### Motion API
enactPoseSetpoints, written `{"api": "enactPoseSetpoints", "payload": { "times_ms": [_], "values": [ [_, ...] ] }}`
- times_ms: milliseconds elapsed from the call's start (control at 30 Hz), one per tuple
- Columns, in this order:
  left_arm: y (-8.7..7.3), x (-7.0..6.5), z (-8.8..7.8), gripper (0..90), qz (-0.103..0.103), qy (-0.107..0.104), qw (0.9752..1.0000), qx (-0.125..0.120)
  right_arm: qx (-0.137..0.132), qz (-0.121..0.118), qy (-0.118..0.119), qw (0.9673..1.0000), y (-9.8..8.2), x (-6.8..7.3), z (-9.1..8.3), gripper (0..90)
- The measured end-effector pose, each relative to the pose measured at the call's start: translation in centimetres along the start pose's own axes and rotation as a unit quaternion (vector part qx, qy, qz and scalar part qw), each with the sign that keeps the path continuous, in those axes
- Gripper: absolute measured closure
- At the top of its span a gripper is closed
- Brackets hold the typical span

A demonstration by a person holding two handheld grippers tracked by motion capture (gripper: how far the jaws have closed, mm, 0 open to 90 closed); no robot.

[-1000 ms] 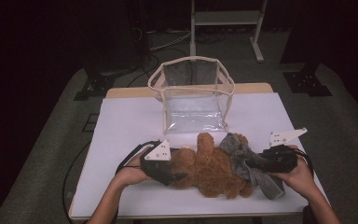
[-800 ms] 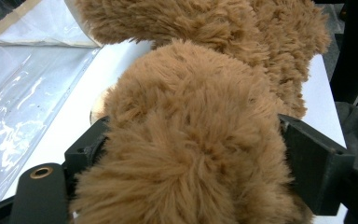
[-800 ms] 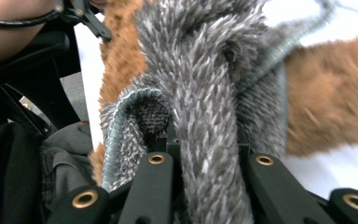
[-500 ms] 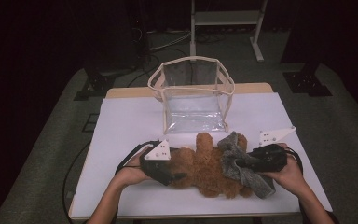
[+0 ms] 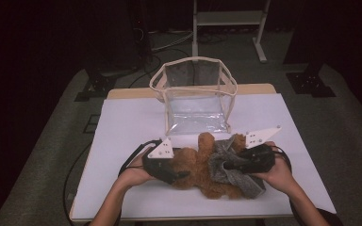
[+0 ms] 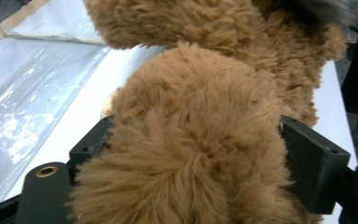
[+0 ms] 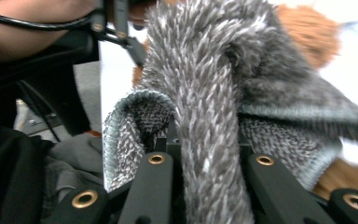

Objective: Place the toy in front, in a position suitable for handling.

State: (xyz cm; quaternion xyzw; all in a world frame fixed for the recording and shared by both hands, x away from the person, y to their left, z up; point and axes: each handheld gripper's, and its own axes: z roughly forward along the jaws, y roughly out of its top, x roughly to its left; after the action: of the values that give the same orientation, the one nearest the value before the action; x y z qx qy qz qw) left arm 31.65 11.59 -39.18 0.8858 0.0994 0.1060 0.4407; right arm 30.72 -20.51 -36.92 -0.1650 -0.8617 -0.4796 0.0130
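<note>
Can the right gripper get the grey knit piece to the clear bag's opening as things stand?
Probably yes. The right gripper is shut on the grey knit piece, and the clear bag stands open-topped just beyond the teddy bear, nothing between. But the left gripper clamps the bear.

A brown plush toy [image 6: 191, 121] bulges between the left gripper [image 6: 193, 154]'s black jaws, which press its fur on both sides (clear plastic sheet [image 6: 23, 98] lies beyond the left jaw).

Two black handheld grippers, bare forearms

Each gripper, left gripper [image 5: 176, 175] and right gripper [image 5: 227, 165], is topped by a grey triangular plate; brass-ringed screws and black cables are seen.
</note>
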Motion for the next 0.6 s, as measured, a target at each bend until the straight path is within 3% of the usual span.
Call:
{"api": "enactPoseSetpoints", "payload": {
  "times_ms": [133,333,433,600],
  "values": [
    [0.1,0.4,-0.4,22.6,-0.017,0.016,0.9997,-0.003,0.003,-0.002,-0.005,1.0,-0.4,0.5,-0.1,77.1],
    [0.1,0.6,-0.5,23.5,-0.031,0.017,0.9994,-0.008,-0.003,0.031,-0.041,0.9987,-3.4,0.2,-3.3,77.0],
    [0.2,0.5,-0.5,24.3,-0.031,0.015,0.9994,-0.007,-0.004,0.047,-0.064,0.9968,-4.7,-0.1,-4.5,76.9],
    [0.2,0.1,-0.3,24.6,-0.009,0.011,0.9998,-0.011,-0.004,0.042,-0.061,0.9972,-4.2,-0.3,-4.3,76.8]
  ]
}}
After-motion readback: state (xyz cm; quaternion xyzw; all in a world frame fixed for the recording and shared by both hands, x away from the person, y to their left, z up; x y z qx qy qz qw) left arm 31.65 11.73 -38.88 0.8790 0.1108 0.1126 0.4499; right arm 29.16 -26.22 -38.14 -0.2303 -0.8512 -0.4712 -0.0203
